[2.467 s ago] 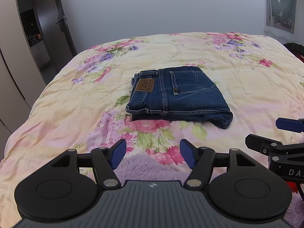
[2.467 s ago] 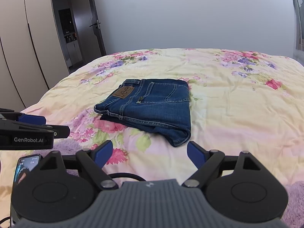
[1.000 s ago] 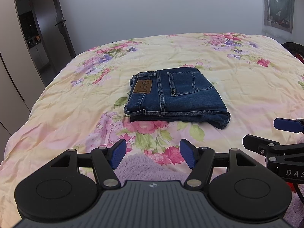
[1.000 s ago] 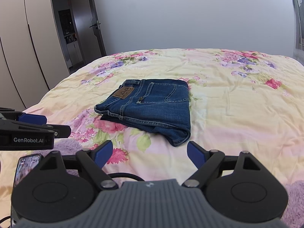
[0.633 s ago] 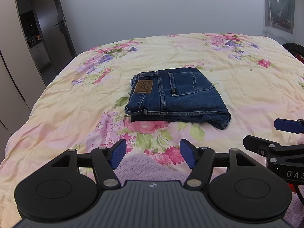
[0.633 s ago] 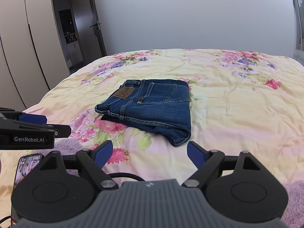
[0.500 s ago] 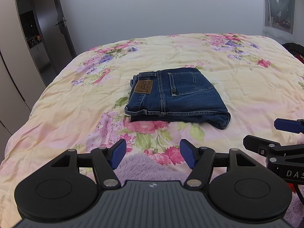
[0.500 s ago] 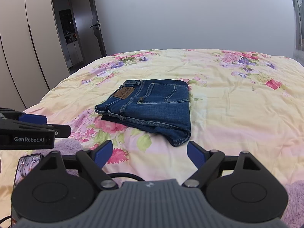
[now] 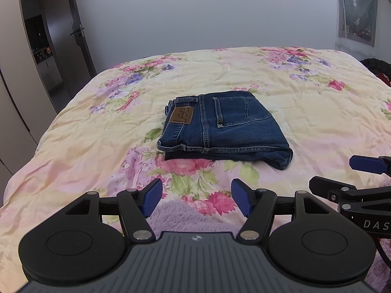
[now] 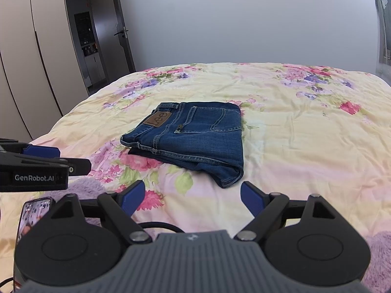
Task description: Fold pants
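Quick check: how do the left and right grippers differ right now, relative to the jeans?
The left gripper faces the jeans' near long edge; the right gripper sits off their near right corner. A phone lies beside the right gripper; none shows by the left. Shared: both open, empty, short of the jeans, which lie folded on the bedspread.

The jeans (image 9: 224,127) are folded, so their lower layers and legs are hidden under the top layer. A phone (image 10: 29,217) sits partly behind the right gripper (image 10: 188,201), its screen too small to read. The dark thing (image 9: 376,67) at the left wrist view's right edge is cut off.
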A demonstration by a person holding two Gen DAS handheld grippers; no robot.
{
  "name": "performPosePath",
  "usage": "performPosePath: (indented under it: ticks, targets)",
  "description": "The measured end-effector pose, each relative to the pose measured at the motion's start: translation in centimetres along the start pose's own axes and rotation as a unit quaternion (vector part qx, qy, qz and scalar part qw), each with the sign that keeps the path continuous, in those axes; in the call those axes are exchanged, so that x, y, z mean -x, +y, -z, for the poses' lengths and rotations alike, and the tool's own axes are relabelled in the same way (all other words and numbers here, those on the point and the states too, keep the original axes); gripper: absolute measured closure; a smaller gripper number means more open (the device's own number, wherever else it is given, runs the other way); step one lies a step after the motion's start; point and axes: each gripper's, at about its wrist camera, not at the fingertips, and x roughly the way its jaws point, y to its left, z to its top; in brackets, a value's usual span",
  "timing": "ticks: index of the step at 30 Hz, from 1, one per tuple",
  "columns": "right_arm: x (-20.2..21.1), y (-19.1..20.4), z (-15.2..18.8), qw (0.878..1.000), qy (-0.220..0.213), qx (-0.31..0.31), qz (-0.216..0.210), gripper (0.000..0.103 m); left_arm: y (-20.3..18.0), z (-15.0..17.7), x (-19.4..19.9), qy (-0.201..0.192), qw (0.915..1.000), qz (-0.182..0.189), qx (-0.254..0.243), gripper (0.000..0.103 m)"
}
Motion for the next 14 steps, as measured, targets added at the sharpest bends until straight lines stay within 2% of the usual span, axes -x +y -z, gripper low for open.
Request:
performPosePath:
  ticks: [14]
  targets:
    - [0.02, -0.10, 0.03, 1.000, 0.001, -0.001, 0.001, 0.022, -0.13, 0.05, 0.03, 0.003, 1.0000, -0.002, 0.004, 0.027]
